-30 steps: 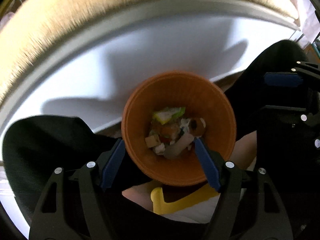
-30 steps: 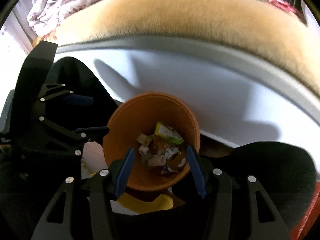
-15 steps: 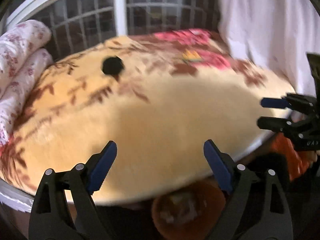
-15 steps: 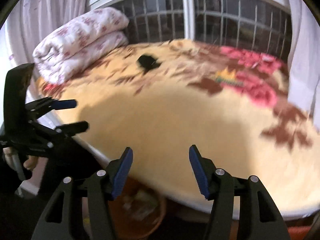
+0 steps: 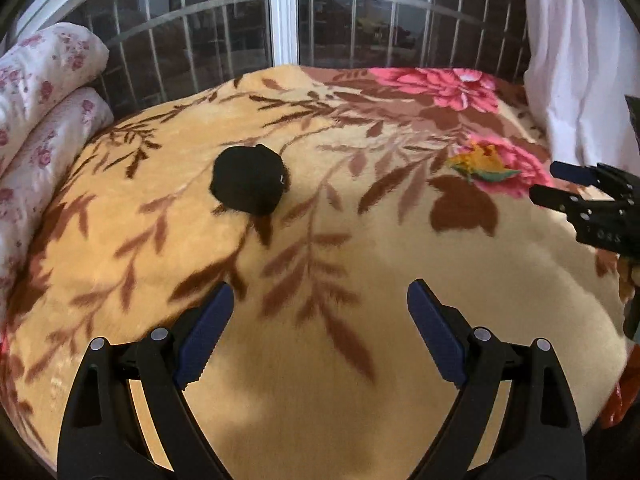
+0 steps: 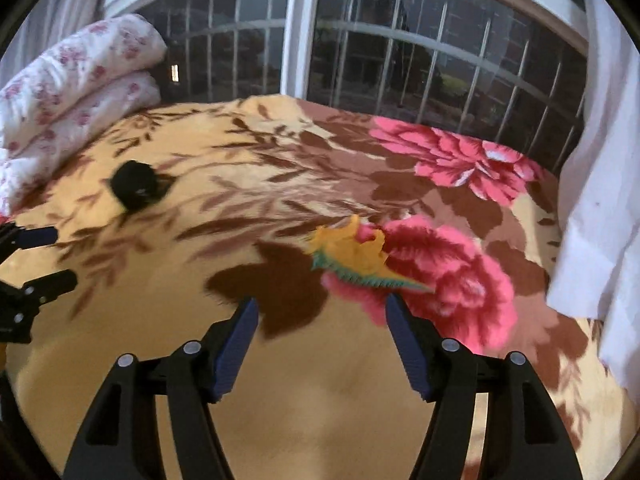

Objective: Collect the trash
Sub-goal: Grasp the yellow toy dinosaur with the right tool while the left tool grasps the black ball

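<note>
A crumpled yellow and green wrapper [image 6: 354, 256] lies on the floral bed blanket [image 6: 180, 312], just beyond my right gripper [image 6: 320, 314], which is open and empty. It also shows in the left wrist view [image 5: 482, 164] at the right. A black crumpled lump [image 5: 248, 178] lies on the blanket beyond my left gripper [image 5: 320, 304], which is open and empty. The lump shows in the right wrist view [image 6: 134, 190] at the far left. Each gripper shows at the edge of the other's view.
A folded floral quilt [image 5: 36, 120] lies at the bed's left end. A barred window [image 6: 380, 52] stands behind the bed. A white curtain [image 6: 600, 200] hangs at the right.
Both grippers have lifted from above the orange trash bucket beside the bed and now point over the blanket. The bucket has dropped out of view.
</note>
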A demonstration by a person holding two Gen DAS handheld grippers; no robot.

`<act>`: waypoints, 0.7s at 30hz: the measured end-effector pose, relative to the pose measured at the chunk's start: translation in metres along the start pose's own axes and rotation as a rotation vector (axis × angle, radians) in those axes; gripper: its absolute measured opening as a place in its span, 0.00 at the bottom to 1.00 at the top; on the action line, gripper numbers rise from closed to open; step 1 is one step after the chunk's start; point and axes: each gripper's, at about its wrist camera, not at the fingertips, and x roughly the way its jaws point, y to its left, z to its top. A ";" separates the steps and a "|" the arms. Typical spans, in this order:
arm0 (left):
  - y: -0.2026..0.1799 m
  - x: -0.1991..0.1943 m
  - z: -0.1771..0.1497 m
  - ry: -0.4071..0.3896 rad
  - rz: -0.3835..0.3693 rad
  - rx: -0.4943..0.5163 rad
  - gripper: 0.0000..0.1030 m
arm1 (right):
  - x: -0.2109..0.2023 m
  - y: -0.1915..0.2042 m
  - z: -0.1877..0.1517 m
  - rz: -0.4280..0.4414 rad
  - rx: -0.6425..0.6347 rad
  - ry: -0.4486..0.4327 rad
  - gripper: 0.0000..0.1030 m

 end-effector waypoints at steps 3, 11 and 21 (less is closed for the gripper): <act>-0.004 0.017 0.004 0.014 0.016 0.009 0.84 | 0.024 -0.005 0.005 -0.020 -0.024 0.025 0.63; -0.005 0.040 -0.002 0.075 -0.015 0.012 0.84 | 0.078 -0.028 0.016 -0.028 -0.053 0.093 0.63; -0.004 0.048 -0.004 0.096 -0.035 -0.008 0.84 | 0.108 -0.018 0.029 -0.012 -0.099 0.128 0.52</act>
